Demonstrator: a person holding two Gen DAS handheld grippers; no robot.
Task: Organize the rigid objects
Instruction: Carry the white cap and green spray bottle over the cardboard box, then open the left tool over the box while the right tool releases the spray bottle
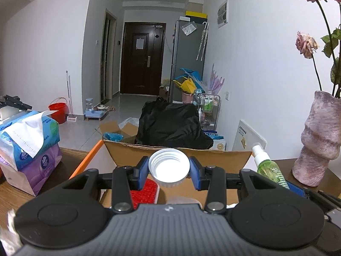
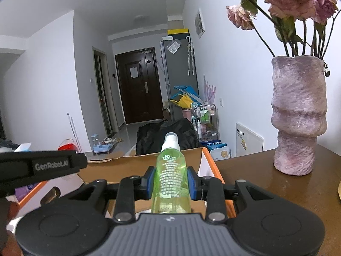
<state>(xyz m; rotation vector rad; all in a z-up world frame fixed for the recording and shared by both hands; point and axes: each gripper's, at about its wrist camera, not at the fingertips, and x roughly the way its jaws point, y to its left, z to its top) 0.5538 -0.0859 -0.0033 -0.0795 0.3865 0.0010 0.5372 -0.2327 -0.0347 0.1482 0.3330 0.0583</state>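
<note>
Left gripper (image 1: 169, 170) clamps a white ribbed plastic cap (image 1: 169, 167), its hollow threaded side facing the camera, above the open cardboard box (image 1: 179, 153); the right gripper (image 2: 171, 180) pinches a translucent green spray bottle (image 2: 170, 177) by its smooth cylindrical body, over the same box (image 2: 136, 166). Both seem mid-carry; next, I judge, each must lower and release inside. Beyond stands a rough, lumpy pink vase (image 2: 298, 115) on the wooden tabletop (image 2: 255, 170).

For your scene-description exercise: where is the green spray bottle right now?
The green spray bottle is clamped in the right claw, held above the open cardboard box. In the left wrist view it shows at the right, between the box and the pink vase.
</note>
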